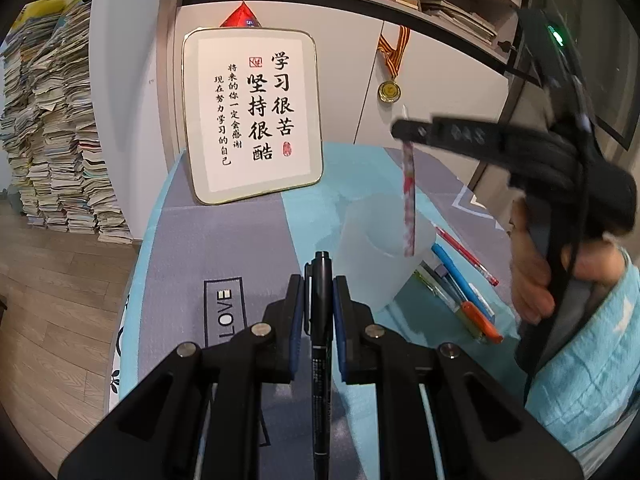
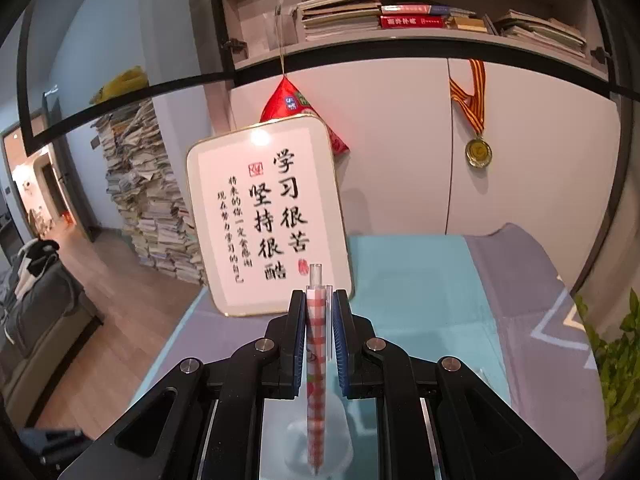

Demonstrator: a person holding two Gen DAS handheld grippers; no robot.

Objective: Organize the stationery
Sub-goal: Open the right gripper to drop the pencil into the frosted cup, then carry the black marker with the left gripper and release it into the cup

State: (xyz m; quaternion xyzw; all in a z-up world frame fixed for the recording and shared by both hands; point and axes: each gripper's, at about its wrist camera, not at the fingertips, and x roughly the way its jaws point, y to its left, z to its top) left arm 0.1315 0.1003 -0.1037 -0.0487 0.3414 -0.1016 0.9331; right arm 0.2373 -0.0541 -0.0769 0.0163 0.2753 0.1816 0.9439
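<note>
Blurring the right hand-held gripper (image 1: 404,130) — its checked pen's (image 1: 409,200) tip stays indistinct.

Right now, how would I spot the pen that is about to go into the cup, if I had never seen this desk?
Find the framed calligraphy board leaning against the wall at the back of the desk, then the frosted plastic cup in front of it. Hanging tip-down over that cup, pinched in the right tool, is the red-and-white checked pen. The other pens lie flat on the desk or are plain-coloured.
</note>
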